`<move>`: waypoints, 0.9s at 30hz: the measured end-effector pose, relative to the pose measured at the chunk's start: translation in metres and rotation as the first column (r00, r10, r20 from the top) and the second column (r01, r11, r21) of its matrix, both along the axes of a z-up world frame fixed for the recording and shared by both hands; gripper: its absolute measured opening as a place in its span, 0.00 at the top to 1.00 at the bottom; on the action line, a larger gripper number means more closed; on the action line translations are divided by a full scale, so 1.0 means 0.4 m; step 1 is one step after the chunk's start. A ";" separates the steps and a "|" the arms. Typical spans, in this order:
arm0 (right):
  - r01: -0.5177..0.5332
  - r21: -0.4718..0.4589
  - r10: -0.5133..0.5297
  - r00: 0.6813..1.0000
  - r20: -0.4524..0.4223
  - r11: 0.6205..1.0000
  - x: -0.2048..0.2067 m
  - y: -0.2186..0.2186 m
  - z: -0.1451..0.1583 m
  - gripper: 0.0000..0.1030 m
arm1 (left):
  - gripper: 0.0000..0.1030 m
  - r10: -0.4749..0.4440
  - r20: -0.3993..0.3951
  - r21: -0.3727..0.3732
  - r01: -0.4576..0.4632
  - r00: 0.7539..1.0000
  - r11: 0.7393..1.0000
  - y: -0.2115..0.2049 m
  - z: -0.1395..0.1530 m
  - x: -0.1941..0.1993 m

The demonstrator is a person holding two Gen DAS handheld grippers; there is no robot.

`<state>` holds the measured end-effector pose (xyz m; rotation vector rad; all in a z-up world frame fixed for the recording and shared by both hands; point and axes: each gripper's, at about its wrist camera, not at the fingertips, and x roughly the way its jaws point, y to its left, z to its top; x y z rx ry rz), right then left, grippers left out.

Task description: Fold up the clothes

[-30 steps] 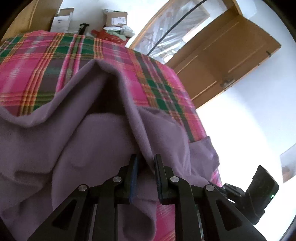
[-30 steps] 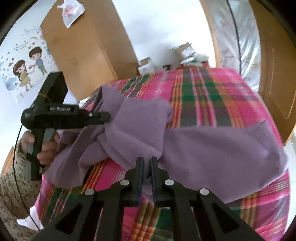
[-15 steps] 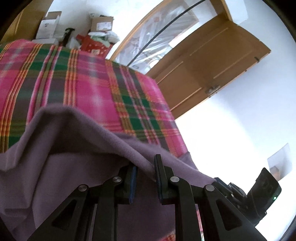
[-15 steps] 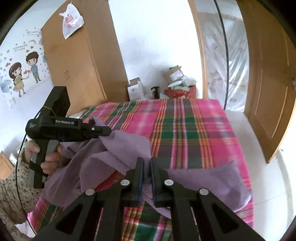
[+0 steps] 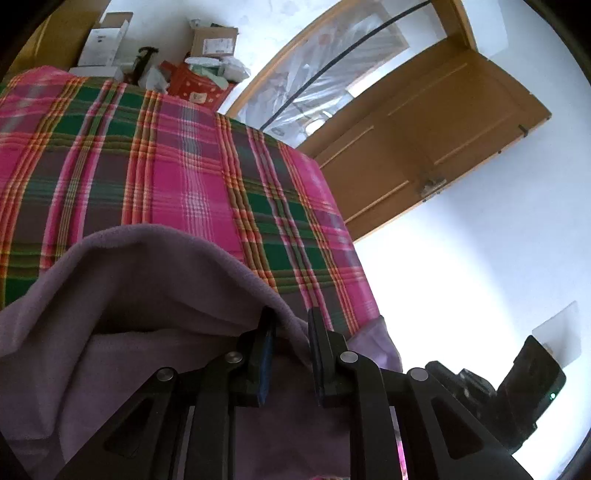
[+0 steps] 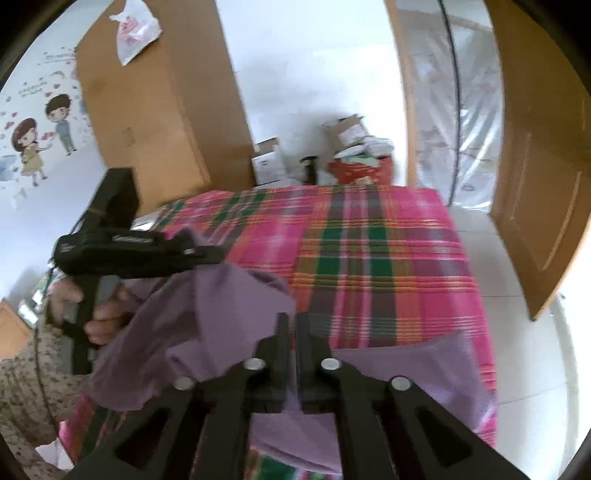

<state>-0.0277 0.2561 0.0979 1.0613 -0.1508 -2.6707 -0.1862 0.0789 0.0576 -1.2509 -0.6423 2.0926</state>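
A person held 2 handheld grippers over a bed w/ a pink-and-green plaid bedspread [image 6: 376, 258], both clamped on 1 purple fleece garment [image 6: 207, 321]. The left gripper [image 5: 290, 332] had its fingers narrowed on a fold of the garment's edge, cloth running up between the pads and draping forward in a hood-like arch. The right gripper [image 6: 289, 332] had its fingers nearly closed, a thin strip of the same purple fabric pinched between them.

The garment hung lifted off the bedspread at the near end of the bed, bunched between the 2 tools; a flatter part lay at the near right corner of the bed, seen in the right wrist view only.

Right wrist view alone showed the left gripper from outside [image 6: 199, 254], black, pistol-grip, held by a hand [image 6: 99, 317] w/ a speckled sleeve [image 6: 26, 398] below it. It also showed a tall wooden wardrobe [image 6: 162, 110] w/ a plastic bag [image 6: 136, 29] on top, and cartoon wall stickers [image 6: 40, 140] at far left.

Left wrist view alone showed the inside of the fleece arch close up, and part of the right gripper's body [image 5: 517, 387] at lower right w/ a small green light.

Both views took in cardboard boxes [image 5: 214, 40] and a red bag [image 6: 360, 170] beyond the far end of the bed, plus an open wooden door [image 5: 424, 140] beside plastic sheeting [image 6: 461, 110].
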 end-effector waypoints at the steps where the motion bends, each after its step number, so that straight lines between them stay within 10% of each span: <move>1: -0.016 -0.009 0.016 1.000 0.009 1.000 -0.005 -0.008 -0.005 0.70 | 0.82 0.003 0.001 0.002 -0.003 1.000 1.000 0.000 0.000 -0.001; 9: -0.113 0.072 0.102 0.985 0.140 0.991 -0.066 -0.114 -0.075 0.67 | 0.82 0.013 0.002 0.018 -0.013 1.000 1.000 0.002 0.003 -0.008; 12: -0.060 0.066 0.051 0.990 0.131 0.996 -0.066 -0.088 -0.076 0.94 | 0.82 0.021 0.020 0.016 -0.022 1.000 1.000 -0.004 -0.010 -0.010; 27: 0.098 0.085 -0.107 0.990 0.097 0.992 -0.177 0.046 -0.022 0.95 | 0.82 -0.151 -0.036 -0.088 0.147 0.988 0.985 0.093 -0.041 0.113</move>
